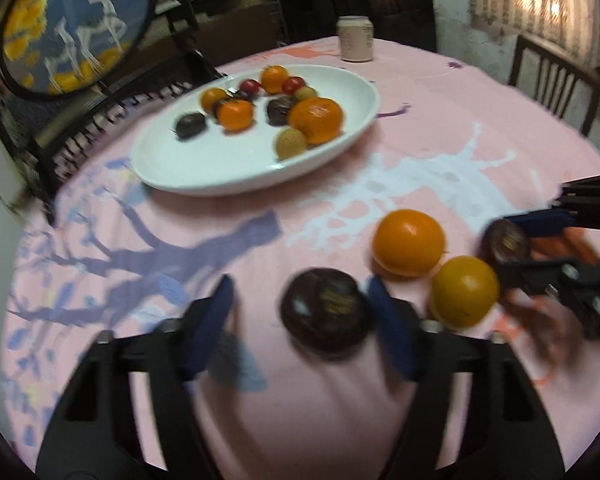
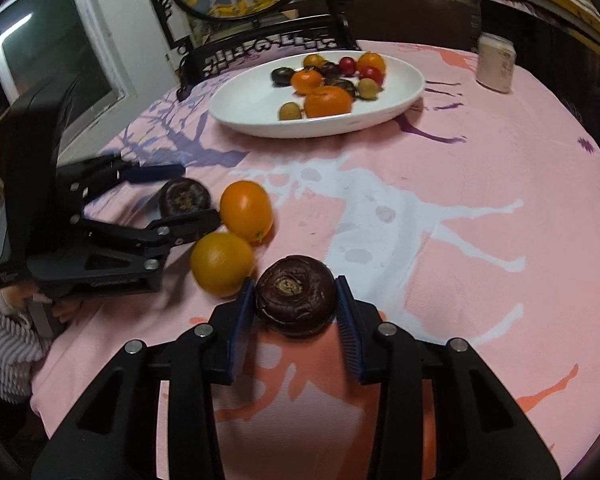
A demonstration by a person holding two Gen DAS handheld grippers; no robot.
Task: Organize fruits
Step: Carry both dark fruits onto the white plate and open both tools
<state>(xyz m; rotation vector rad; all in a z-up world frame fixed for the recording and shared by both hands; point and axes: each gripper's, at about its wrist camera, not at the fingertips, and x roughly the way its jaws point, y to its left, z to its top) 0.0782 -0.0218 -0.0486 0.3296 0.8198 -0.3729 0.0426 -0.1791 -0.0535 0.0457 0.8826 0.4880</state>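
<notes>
Right gripper [image 2: 296, 300], bottom centre of its view: blue fingers [image 2: 242, 312] pressed on both sides of a dark mangosteen [image 2: 294, 294] sitting on the pink desk [image 2: 480, 240]. Left gripper [image 1: 300, 300] fingers [image 1: 384, 312] straddle a second mangosteen [image 1: 326, 312], gap visible on one side, not clamped. Two oranges [image 2: 246, 210] lie between them; white dish [image 2: 404, 92] of fruit upper centre.

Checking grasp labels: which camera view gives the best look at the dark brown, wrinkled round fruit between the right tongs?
The right wrist view: the dark brown wrinkled round fruit sits sharp and central between the blue pads. The left wrist view shows it small, blurred, at the right edge, partly hidden by the right tongs.
</notes>
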